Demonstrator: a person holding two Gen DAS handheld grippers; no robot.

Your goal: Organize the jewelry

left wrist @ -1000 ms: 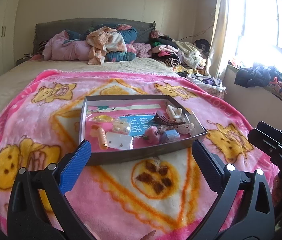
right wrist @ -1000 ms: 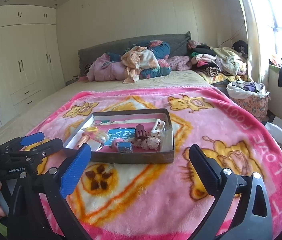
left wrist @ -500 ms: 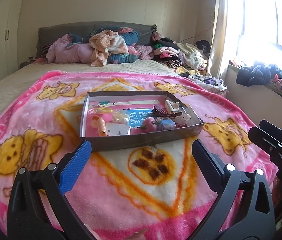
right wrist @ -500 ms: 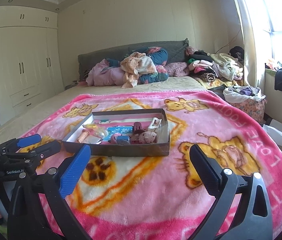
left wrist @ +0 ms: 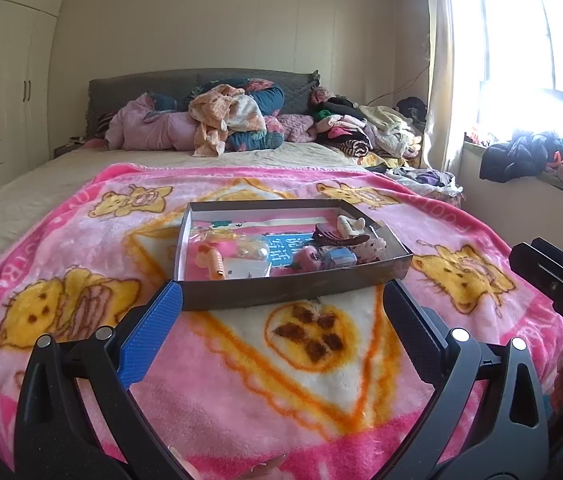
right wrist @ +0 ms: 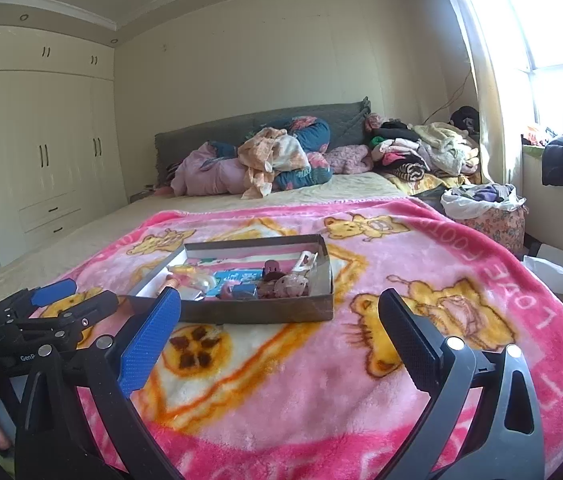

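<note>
Both tongs gape wide and carry nothing: the left gripper (left wrist: 281,300) hangs just short of the shallow cardboard tray (left wrist: 293,294), and the right gripper (right wrist: 281,308) hangs beside it. Over the last second both have drawn back and lifted, so the tray looks smaller and farther off. The tray sits on the pink bear blanket (left wrist: 81,240), with hair clips (left wrist: 337,236) and trinkets jumbled inside. Sorting appears not yet begun.
</note>
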